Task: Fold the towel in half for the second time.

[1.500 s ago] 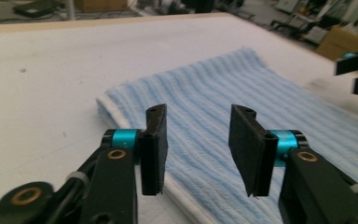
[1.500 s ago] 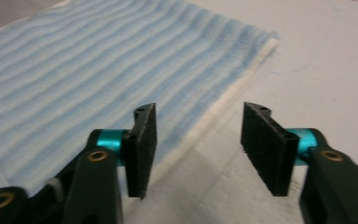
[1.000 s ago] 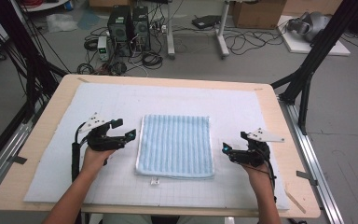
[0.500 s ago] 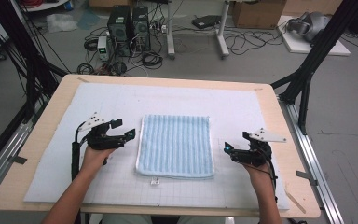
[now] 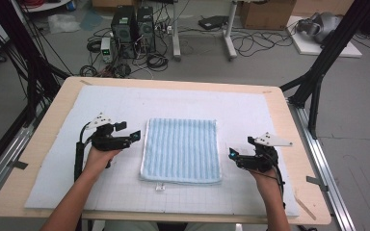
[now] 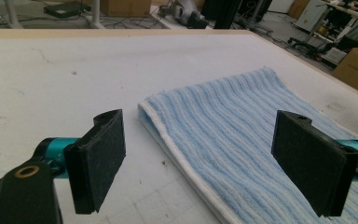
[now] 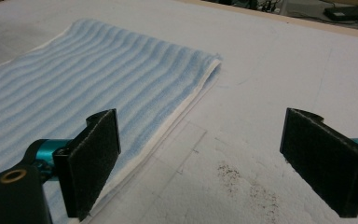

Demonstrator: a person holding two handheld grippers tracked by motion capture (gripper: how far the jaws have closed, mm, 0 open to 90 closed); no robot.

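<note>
- Between the two hand-held grippers, the folded blue striped towel [image 5: 181,149] lies flat on the white mat [image 5: 250,110], long axis running away from the person.
- Left hand-held gripper [image 5: 136,136]: jaws spread, just beside the towel's left edge, nearer.
- Right hand-held gripper [image 5: 231,154]: jaws spread, slightly apart from the right edge.
- Small clear clip [image 5: 160,188] lies near the front edge; nothing blocks the way.

We cannot identify the small clear object [image 5: 160,188] between the 2 grippers; the towel [image 6: 242,154] runs past our frame's bottom edge.
</note>
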